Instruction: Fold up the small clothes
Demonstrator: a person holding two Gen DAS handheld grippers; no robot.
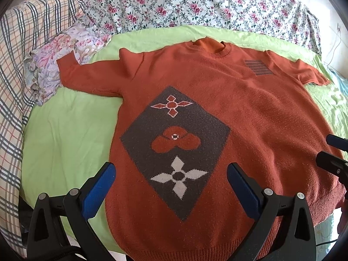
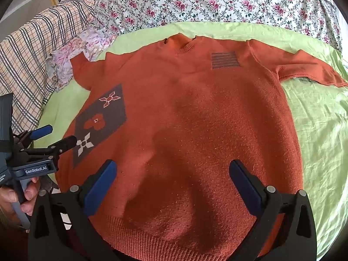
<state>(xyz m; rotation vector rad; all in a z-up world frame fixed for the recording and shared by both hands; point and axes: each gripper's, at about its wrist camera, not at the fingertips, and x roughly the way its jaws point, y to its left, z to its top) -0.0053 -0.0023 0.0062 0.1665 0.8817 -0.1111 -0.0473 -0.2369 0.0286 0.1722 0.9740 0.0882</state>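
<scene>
A rust-orange knitted sweater (image 1: 250, 117) lies flat and face up on a light green sheet (image 1: 65, 134), both sleeves spread out sideways. A dark grey diamond panel (image 1: 174, 143) with flower motifs is on its front, a striped grey patch (image 1: 258, 67) near one shoulder. My left gripper (image 1: 171, 169) hovers open above the lower part of the diamond, nothing between its blue pads. My right gripper (image 2: 173, 167) hovers open over the plain lower half of the sweater (image 2: 206, 119), above the ribbed hem (image 2: 165, 237). The left gripper (image 2: 57, 136) shows at the left edge of the right wrist view, held by a hand (image 2: 24, 198).
A floral quilt (image 1: 195, 2) is heaped behind the sweater. A checked blanket (image 1: 26, 50) and a pale flowered frilly cloth (image 1: 63, 50) lie at the left, the cloth touching the left sleeve. Bare green sheet (image 2: 319, 130) stretches to the right of the sweater.
</scene>
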